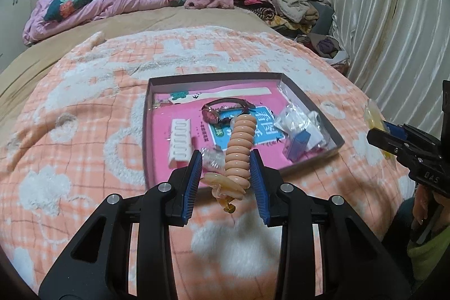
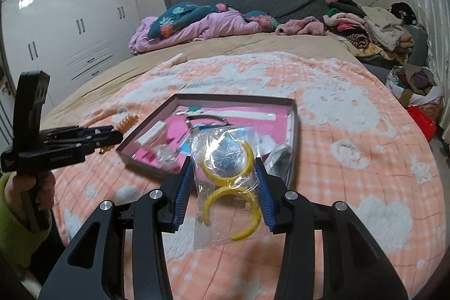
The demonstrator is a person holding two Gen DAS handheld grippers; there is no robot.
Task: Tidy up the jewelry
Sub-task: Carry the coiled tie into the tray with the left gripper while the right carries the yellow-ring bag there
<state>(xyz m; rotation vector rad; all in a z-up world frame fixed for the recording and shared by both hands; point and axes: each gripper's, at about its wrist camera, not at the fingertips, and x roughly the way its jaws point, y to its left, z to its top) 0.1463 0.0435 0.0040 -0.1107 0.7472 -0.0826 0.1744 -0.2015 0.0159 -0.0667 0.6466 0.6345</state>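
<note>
We hold one piece in each hand above the bed, both just short of the shallow box that lies on the peach blanket. The left hand-held gripper pinches a peach spiral hair tie between its blue pads, the coil standing up and leaning toward the box, with an amber-tinted end dangling below. The right hand-held gripper is pressed onto a clear bag of yellow hoop earrings, and the bag sticks up and flops forward over the near edge of the box.

The box already carries a watch, a white ridged holder and some small clear packets, so free floor is limited. To do this step well, we judge it best to place one piece at a time: bring the hair tie low over the bare pink patch near the front left, let it touch down before we spread the fingers, and keep clear of the watch. The bag is light and slippery, so we lower it flat rather than drop it, well away from the other hand
</note>
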